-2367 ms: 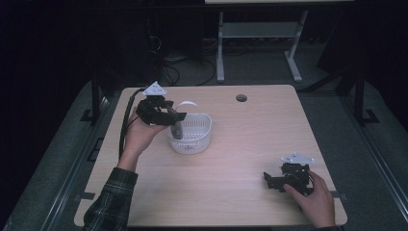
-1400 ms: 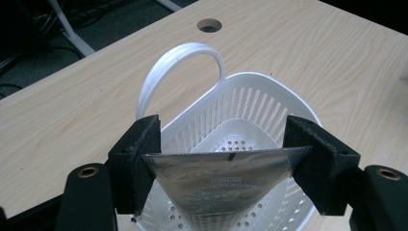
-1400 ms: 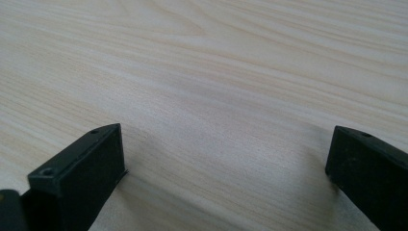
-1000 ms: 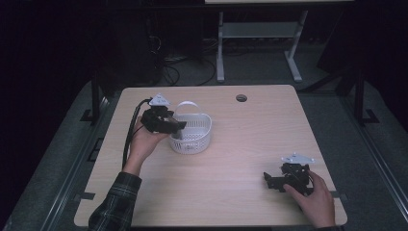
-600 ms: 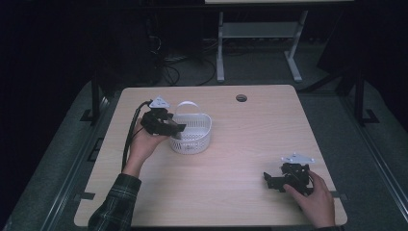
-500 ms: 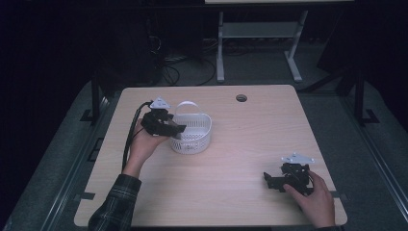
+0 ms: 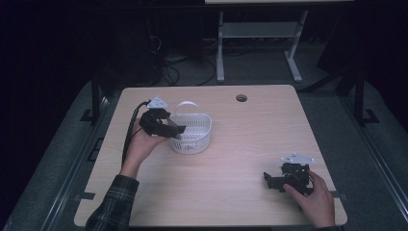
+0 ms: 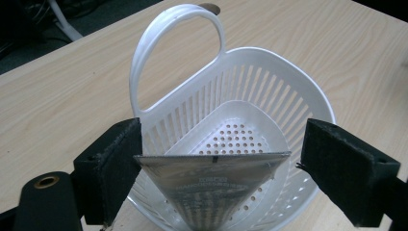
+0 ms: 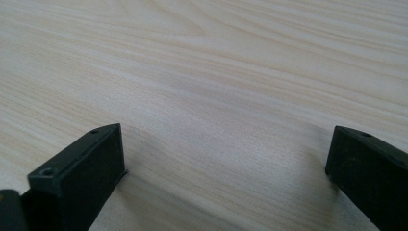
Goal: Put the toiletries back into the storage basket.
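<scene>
While the left gripper (image 7: 179, 129) hangs over the near-left rim of the white basket (image 7: 195, 139), its jaws stand wide apart in the left gripper view, one on each side of a flat metal piece (image 8: 211, 185) with small holes, like a grater. This piece lies between the two jaws; its left edge is just beside or against the left jaw, and I cannot tell if they touch, but the right jaw is clearly apart from it. The piece leans over the basket rim, and its top edge (image 8: 211, 156) is in front of the perforated floor (image 8: 235, 137) of the basket. The basket handle (image 8: 159, 53) stands upright at the far left of the rim. In the high view the basket sits on the left half of the wooden table (image 7: 240, 125), with the left hand (image 7: 142, 144) just beside it.

The right gripper (image 7: 270, 180) rests low on the table near the front right corner, well apart from the basket. Its jaws are wide, with bare wood (image 9: 216, 120) between them.
</scene>
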`<state>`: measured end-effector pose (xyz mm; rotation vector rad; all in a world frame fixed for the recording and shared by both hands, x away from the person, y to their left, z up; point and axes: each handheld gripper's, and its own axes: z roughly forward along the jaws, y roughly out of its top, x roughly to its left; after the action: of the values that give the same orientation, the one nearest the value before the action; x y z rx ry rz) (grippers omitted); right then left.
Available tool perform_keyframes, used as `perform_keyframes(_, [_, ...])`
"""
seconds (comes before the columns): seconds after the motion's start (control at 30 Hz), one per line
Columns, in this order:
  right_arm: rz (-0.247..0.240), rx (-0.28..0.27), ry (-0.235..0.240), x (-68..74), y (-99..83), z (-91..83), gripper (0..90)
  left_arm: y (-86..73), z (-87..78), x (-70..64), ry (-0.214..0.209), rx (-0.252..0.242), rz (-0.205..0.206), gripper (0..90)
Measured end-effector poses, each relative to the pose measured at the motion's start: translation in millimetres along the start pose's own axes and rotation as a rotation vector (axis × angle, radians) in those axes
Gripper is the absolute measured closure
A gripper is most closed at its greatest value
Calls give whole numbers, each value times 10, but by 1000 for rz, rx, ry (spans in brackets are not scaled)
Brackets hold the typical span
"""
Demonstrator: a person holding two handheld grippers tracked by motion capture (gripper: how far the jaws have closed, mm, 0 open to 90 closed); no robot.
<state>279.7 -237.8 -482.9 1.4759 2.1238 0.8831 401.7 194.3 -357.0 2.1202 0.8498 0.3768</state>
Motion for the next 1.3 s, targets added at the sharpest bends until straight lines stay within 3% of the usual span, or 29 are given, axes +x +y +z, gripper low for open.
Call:
perform_keyframes(0.53, [0, -1, 0, 0, 0, 1, 0, -53, -235, -8, 1, 5, 17, 134])
perform_keyframes(1.3, [-2, 0, 1, -1, 0, -1, 0, -407, -587, -44, 26, -17, 7, 135])
